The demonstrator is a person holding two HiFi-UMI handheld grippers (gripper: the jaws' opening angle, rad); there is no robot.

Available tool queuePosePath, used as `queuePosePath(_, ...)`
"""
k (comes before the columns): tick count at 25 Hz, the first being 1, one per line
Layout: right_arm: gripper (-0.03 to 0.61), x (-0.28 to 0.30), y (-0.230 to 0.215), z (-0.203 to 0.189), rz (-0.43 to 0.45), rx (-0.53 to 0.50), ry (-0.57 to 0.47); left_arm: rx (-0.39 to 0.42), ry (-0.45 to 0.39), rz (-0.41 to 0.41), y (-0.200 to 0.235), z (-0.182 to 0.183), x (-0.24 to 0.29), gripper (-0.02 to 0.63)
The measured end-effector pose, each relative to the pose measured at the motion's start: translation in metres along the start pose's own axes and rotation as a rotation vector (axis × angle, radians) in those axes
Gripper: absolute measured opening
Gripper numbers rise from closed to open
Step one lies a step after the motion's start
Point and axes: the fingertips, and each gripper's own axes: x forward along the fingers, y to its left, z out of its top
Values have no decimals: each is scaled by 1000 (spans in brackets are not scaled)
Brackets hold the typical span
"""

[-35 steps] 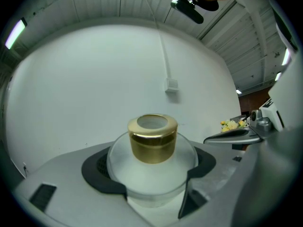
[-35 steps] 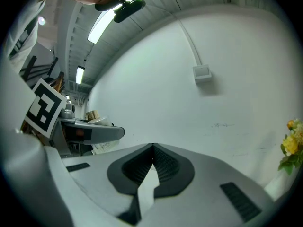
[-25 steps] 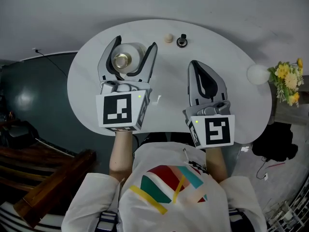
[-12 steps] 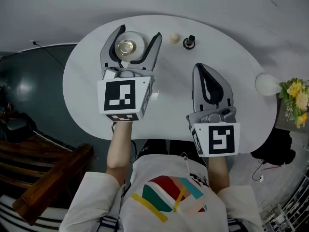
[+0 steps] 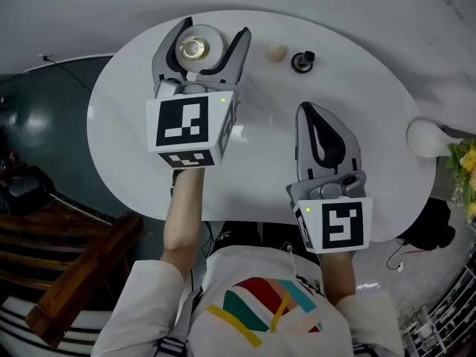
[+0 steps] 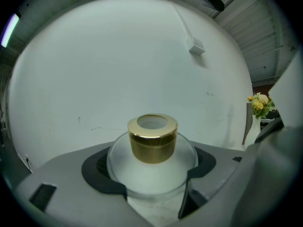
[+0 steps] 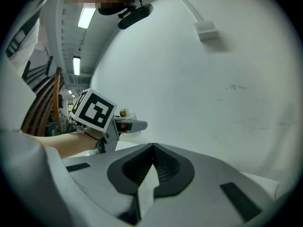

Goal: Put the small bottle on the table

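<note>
The small bottle (image 5: pixel 195 49) is a round frosted-white flask with a gold cap (image 6: pixel 152 138). My left gripper (image 5: pixel 213 28) is shut on it, with both pads pressed against the bottle's wide body (image 6: pixel 151 176), over the far left part of the white table (image 5: pixel 372 95). Whether the bottle's base touches the tabletop is hidden. The right gripper view shows that same left gripper (image 7: pixel 118 124) from the side, with the gold cap (image 7: pixel 124 112) poking above it. My right gripper (image 5: pixel 306 111) hangs over the table's near right part, shut with nothing in it (image 7: pixel 151 148).
A small cream ball (image 5: pixel 276 51) and a small black object (image 5: pixel 302 62) lie at the table's far edge. A white globe (image 5: pixel 424 137) and yellow flowers (image 5: pixel 468 162) stand off the right edge. Dark wooden furniture (image 5: pixel 74 274) is at lower left.
My left gripper has carried the bottle farther from the person, towards the table's far left edge. The right gripper has stayed about where it was, still shut.
</note>
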Motion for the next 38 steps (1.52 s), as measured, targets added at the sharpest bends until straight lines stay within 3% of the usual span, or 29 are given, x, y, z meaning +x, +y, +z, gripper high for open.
queuePosePath(23, 11, 69, -12, -56, 46, 32, 144, -39, 167, 56, 45, -99, 81, 354)
queuePosePath(38, 11, 77, -17, -71, 40, 51, 172, -5, 180, 48, 38, -118, 95, 354)
